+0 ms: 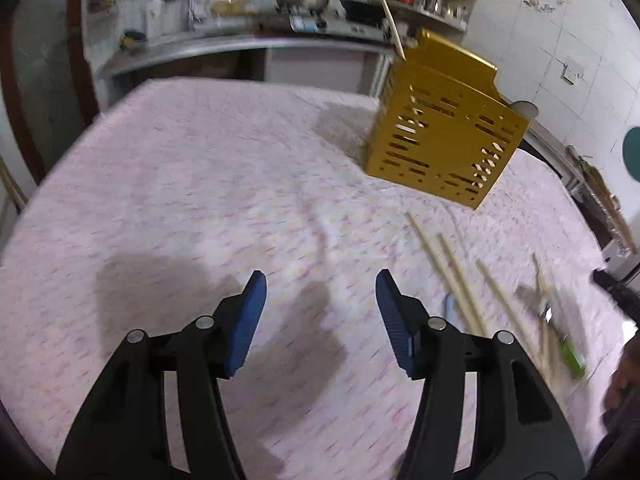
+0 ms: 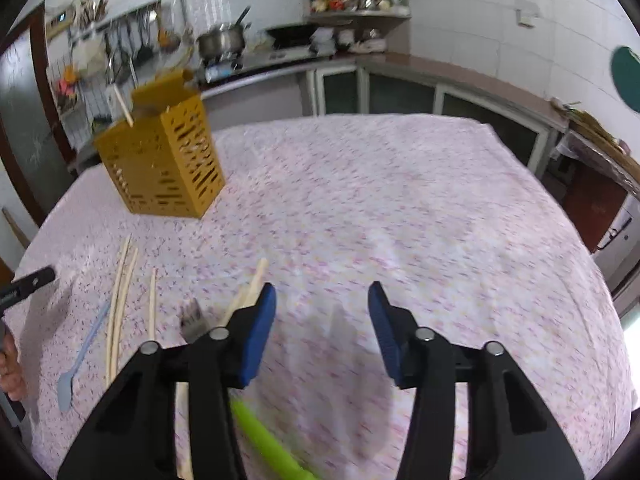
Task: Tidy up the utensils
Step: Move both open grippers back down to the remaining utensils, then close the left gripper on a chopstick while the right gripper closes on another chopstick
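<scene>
A gold slotted utensil holder (image 1: 444, 132) stands on the pink patterned tablecloth (image 1: 200, 184), with one chopstick (image 1: 392, 28) sticking out of its top. It also shows in the right wrist view (image 2: 164, 160). Several wooden chopsticks (image 1: 452, 276) lie on the cloth in front of it, beside a green-handled fork (image 1: 560, 336) and a pale blue spoon (image 2: 76, 364). My left gripper (image 1: 320, 316) is open and empty, left of the chopsticks. My right gripper (image 2: 322, 324) is open and empty, with chopsticks (image 2: 120, 300) and the fork (image 2: 194, 316) to its left.
A kitchen counter (image 2: 360, 64) with a steel pot (image 2: 222, 40), a stove and corner shelves runs behind the table. The tip of the left gripper shows at the left edge of the right wrist view (image 2: 28, 282).
</scene>
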